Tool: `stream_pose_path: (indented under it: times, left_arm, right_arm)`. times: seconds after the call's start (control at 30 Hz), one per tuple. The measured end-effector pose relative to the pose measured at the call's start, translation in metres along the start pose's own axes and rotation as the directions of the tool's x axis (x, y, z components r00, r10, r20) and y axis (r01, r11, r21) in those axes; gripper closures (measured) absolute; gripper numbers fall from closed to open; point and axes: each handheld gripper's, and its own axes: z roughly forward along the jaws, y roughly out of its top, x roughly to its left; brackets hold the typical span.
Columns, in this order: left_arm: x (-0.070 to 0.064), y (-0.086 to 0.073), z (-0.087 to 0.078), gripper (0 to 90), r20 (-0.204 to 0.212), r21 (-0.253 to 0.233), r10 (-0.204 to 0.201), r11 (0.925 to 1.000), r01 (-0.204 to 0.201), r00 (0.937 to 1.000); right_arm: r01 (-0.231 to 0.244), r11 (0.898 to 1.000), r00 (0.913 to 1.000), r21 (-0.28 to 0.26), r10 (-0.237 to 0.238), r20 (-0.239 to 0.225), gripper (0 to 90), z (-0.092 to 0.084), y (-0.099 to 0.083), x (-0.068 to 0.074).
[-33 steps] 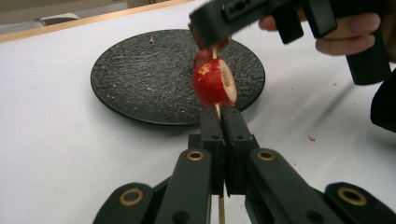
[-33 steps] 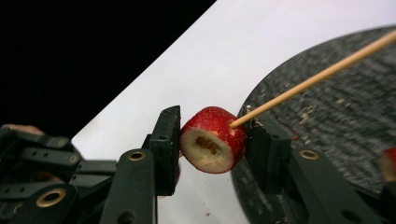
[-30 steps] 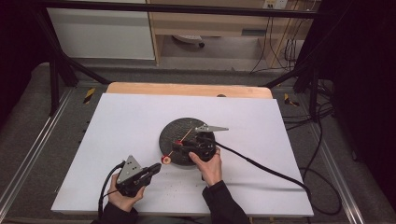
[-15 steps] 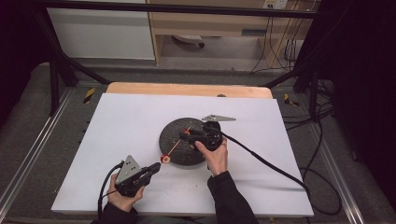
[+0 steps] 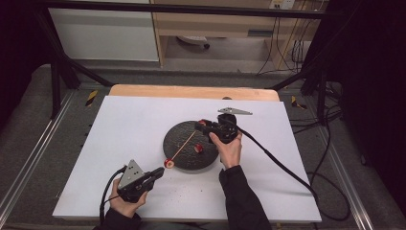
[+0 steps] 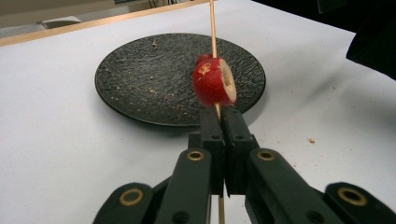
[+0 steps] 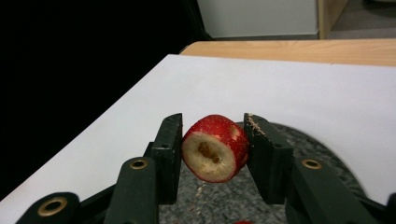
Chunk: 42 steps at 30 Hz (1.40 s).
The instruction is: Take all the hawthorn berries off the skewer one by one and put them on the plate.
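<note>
1. High view. Our left gripper (image 5: 154,174) lies low near the table's (image 5: 119,129) front edge, clenched on the base of a skewer (image 5: 184,145) that slants up over the dark plate (image 5: 178,139). One red ring (image 5: 168,163) is already threaded, sitting just past the jaws at the plate's near rim. Our right gripper (image 5: 207,125) hangs above the plate's far side, grasping a second ring (image 5: 203,123) close to the skewer's free tip; we judge this placement lines its hole up for threading. A third piece (image 5: 198,148) waits on the plate.

2. Left gripper view. The jaws are pressed together on the skewer (image 6: 213,28), which rises straight ahead through the threaded ring (image 6: 214,82). Gripping low leaves the upper length bare for more rings; the plate (image 6: 140,79) lies beyond.

3. Right gripper view. The jaws clamp the second ring (image 7: 215,148) by its red sides, so the cored hole faces us unobstructed. The plate (image 7: 308,140) sits below to catch crumbs.
</note>
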Motion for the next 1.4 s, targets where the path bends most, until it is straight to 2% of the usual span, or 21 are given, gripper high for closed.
stream_pose_path:
  times: [0.17,0.3,0.5,0.8,1.03,1.17,1.3,1.4]
  left_arm:
    - [0.001,-0.001,0.000,88.4,-0.003,0.001,-0.004,1.0000,0.004,1.0000]
    - [0.002,0.000,-0.001,88.4,-0.006,0.000,-0.010,0.9999,0.010,0.9999]
    - [0.003,0.000,-0.001,88.4,-0.007,0.000,-0.014,0.9999,0.014,0.9999]
    - [0.004,-0.001,0.000,88.3,-0.004,0.007,-0.015,0.9999,0.015,0.9999]
    - [0.004,-0.001,0.000,88.4,-0.003,0.012,-0.017,0.9998,0.017,0.9998]
    - [0.004,-0.001,0.001,88.4,-0.002,0.016,-0.017,0.9997,0.017,0.9999]
    - [0.003,-0.001,0.001,88.3,-0.002,0.017,-0.016,0.9997,0.016,0.9999]
    - [0.004,-0.001,0.001,88.4,-0.004,0.017,-0.018,0.9997,0.018,0.9998]
  right_arm:
    - [-0.002,1.000,0.9994,-0.020,0.003,0.036,59.5,-0.002,0.004,-0.013]
    - [-0.012,1.000,0.9984,-0.009,0.012,0.055,59.4,0.000,0.001,-0.022]
    - [-0.004,0.999,0.9969,0.054,0.000,0.079,59.4,0.014,-0.017,-0.030]
    - [0.013,0.988,0.9939,0.152,-0.029,0.106,59.3,0.039,-0.043,-0.037]
    - [0.024,0.981,0.9898,0.194,-0.051,0.133,59.1,0.048,-0.056,-0.042]
    - [0.026,0.979,0.9888,0.201,-0.054,0.139,58.4,0.048,-0.058,-0.043]
    - [0.030,0.982,0.9883,0.187,-0.057,0.142,49.9,0.043,-0.055,-0.040]
    - [0.031,0.986,0.9905,0.162,-0.052,0.127,43.4,0.035,-0.052,-0.037]
